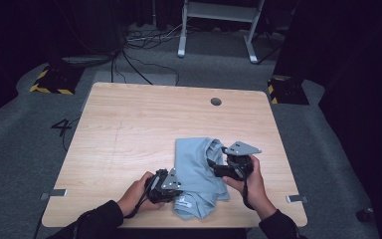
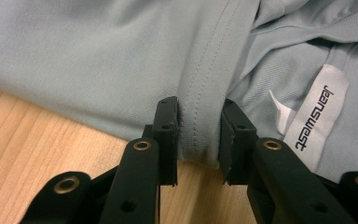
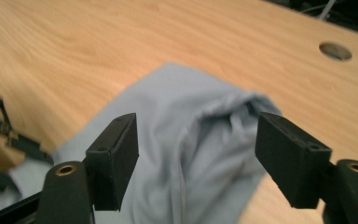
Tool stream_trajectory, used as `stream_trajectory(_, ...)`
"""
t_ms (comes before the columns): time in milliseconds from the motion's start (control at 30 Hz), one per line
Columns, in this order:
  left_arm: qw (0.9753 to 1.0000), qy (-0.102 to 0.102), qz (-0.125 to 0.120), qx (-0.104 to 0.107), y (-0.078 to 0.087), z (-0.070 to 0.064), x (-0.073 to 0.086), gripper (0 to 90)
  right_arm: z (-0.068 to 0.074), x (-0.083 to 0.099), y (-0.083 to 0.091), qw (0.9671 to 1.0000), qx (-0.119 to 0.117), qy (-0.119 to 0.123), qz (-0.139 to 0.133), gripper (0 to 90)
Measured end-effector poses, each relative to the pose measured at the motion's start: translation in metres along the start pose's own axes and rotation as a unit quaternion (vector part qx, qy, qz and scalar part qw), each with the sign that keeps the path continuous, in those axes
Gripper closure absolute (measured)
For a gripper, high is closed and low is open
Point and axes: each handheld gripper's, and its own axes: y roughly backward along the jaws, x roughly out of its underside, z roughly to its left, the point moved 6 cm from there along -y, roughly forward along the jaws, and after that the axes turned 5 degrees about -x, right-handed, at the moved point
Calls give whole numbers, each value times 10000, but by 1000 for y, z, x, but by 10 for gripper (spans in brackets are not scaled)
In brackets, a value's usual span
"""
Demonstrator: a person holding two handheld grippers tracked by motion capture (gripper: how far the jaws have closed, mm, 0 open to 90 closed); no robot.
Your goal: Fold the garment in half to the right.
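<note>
A crumpled light blue garment (image 1: 196,164) lies on the near right part of the wooden table (image 1: 129,129). My left gripper (image 1: 176,185) is at the garment's near left edge. In the left gripper view its jaws pinch a stitched hem fold of the garment (image 2: 98,60), with my left gripper (image 2: 199,135) shut on that fold. A white label (image 2: 319,114) shows just right of the jaws. My right gripper (image 1: 214,167) hovers at the garment's right side. It stands wide open (image 3: 198,154) over the bunched cloth (image 3: 191,140), with nothing between its pads.
A round cable hole (image 1: 216,101) sits near the table's far edge, also seen in the right gripper view (image 3: 335,50). Bare wood spreads to the left and far side. Cables and a white desk frame (image 1: 219,15) lie on the floor beyond.
</note>
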Motion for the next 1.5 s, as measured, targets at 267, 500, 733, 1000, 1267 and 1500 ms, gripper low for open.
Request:
stream_trajectory(267, 10000, -23, -20, 25, 0, 0, 1, 715, -5, -6, -46, 9974, 316, 420, 495, 190)
stream_trajectory(500, 10000, 10, -35, 69, 1, 0, 2, 715, -38, 12, -56, 9956, 553, 373, 658, 200)
stream_trajectory(733, 9999, -29, -55, 80, 2, 0, 3, 714, -76, 38, -61, 9954, 436, -83, 850, 200)
stream_trajectory(1000, 9999, -56, -30, 90, 7, 1, 9, 713, -94, 49, -54, 9955, 316, -265, 850, 219)
stream_trajectory(1267, 9996, 182, -182, 116, 18, 1, 18, 417, -79, 46, -44, 9974, -80, 43, 716, 219)
stream_trajectory(1500, 9982, 460, -366, 149, 39, 10, 32, 247, -27, 42, -26, 9908, -1009, 739, 513, 202)
